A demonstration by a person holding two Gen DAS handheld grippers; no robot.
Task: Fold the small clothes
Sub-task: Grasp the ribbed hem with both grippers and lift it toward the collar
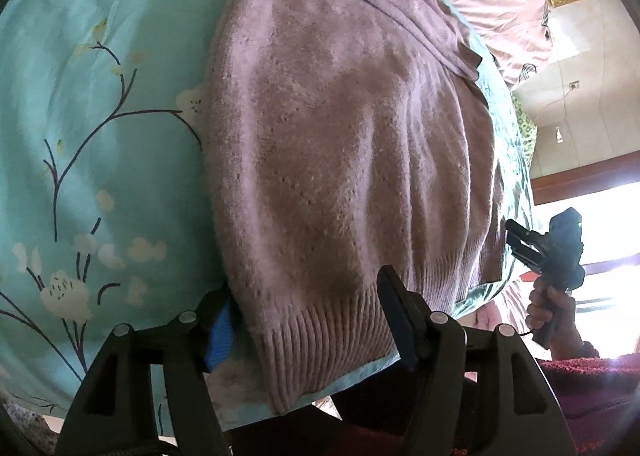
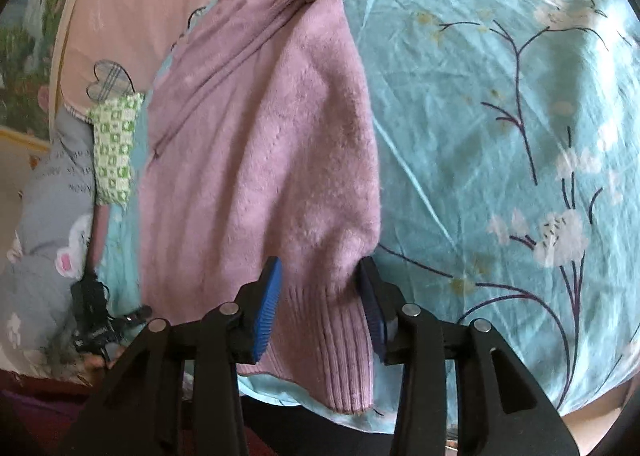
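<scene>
While both grippers' jaws stand apart astride its ribbed hem, the fuzzy mauve knitted sweater (image 1: 352, 144) lies folded lengthwise, sleeve on top, on the turquoise floral bedsheet (image 2: 500, 116).

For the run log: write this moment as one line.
sweater: flat on teal sheet | left tongs: open, astride ribbed hem | right tongs: open, astride hem | fold: not begun

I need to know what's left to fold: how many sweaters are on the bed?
1: a pink knit sweater lies on the teal floral sheet, its ribbed hem nearest both grippers. Others may lie outside the view.
</scene>
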